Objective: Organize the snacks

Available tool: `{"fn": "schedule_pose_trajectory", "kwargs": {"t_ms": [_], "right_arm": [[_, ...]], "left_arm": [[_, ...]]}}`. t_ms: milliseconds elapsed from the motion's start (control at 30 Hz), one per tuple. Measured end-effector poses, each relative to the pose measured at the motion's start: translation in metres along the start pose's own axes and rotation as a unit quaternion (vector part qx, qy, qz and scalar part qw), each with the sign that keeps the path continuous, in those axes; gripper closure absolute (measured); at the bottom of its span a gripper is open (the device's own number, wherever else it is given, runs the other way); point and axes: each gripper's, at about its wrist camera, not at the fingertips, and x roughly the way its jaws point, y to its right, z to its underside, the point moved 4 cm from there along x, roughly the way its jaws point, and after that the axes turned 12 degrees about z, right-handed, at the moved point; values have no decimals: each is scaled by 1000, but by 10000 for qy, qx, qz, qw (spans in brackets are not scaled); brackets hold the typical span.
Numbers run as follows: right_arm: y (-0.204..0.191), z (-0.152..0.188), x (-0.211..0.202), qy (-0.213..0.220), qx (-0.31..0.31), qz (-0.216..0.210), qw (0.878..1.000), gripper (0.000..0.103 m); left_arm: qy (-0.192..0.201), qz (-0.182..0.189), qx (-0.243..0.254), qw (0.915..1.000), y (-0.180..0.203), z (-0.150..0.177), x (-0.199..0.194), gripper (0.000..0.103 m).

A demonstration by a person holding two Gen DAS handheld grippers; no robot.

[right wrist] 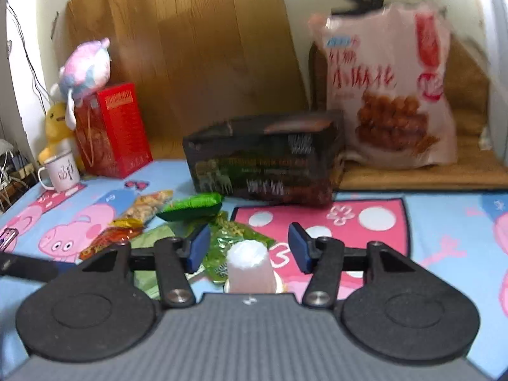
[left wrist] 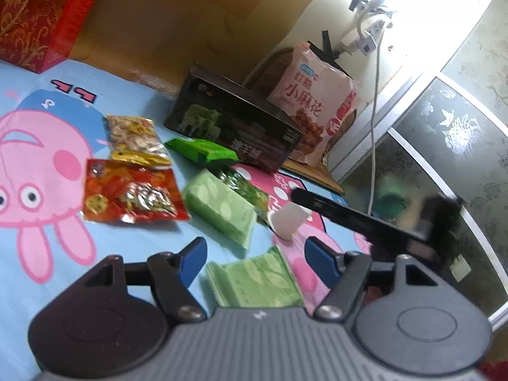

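Right gripper open around white jelly cup without touching, left gripper open over pale green packet, both just before dark box, red packet left of box

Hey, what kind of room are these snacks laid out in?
Likely a bedroom at home: a cartoon pig bedsheet, plush toys on a red box, and a wooden headboard behind.

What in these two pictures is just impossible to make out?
- Small print on the dark box: blurred in the right wrist view.
- Base of the white jelly cup: hidden behind the right gripper body there.
- Near end of the pale green packet: covered by the left gripper in the left wrist view.
- Window area: washed out by glare.
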Motion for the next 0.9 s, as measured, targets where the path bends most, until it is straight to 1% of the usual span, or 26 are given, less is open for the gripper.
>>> {"fn": "schedule_pose_trajectory", "kwargs": {"t_ms": [33, 100, 200, 300, 400, 467, 500, 633, 767, 867, 900], "right_arm": [[3, -1, 10, -157, 93, -110, 9998, 72], [13, 2, 6, -252, 376, -276, 9986, 72], [25, 9, -9, -219, 606, -264, 9976, 72], [36, 21, -30, -130, 913, -390, 9950, 72], [41, 36, -51, -155, 861, -271, 9958, 73], [43, 53, -61, -278, 839, -294, 9956, 73], [43, 59, -67, -232, 849, -349, 9955, 73], [37, 64, -81, -94, 657, -237, 9975, 70], [32, 66, -83, -87, 430, -297, 9986, 66], [31, 67, -82, -82, 288, -283, 9992, 54], [31, 67, -83, -55, 247, -263, 9993, 53]], "left_arm": [[-32, 15, 8, 10000, 1, 1, 1, 34], [-84, 22, 49, 10000, 3, 3, 3, 34], [-109, 52, 52, 9999, 5, 2, 4, 34], [-128, 109, 37, 9999, 6, -1, 9, 34], [-195, 149, 61, 9997, 10, -1, 17, 34], [-257, 173, 80, 9995, 13, 1, 23, 34], [-298, 178, 95, 9994, 14, 2, 26, 32], [-412, 183, 173, 9988, 22, 4, 35, 32], [-401, 165, 294, 9986, 28, -2, 34, 32], [-409, 195, 320, 9985, 33, -10, 38, 30], [-443, 237, 330, 9982, 36, -13, 42, 30]]}}
